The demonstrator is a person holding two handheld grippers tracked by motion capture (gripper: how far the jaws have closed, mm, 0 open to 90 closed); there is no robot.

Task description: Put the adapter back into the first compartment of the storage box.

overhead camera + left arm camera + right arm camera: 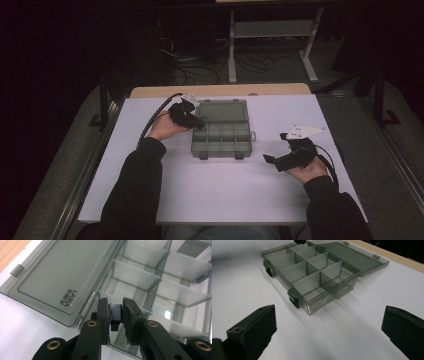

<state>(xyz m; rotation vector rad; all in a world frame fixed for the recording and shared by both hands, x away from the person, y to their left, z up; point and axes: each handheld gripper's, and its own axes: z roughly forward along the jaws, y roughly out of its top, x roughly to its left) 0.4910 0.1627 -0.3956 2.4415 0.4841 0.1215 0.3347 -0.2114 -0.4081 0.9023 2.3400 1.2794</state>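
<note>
Here the left gripper (115, 315) clamps a small black block (115, 314) over the light, rigid organizer box (221, 132) mid-tabletop; the right gripper (329, 327) gapes empty.

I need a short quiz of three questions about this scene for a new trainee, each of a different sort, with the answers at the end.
1. True or false: the lid of the organizer box lies open, flat on the table.
2. What does the left gripper hold between its fingers? A) a small black part B) a screw C) nothing
3. Fill in: the right gripper is ____, with nothing between its fingers.

Key: 1 true; 2 A; 3 open
</note>
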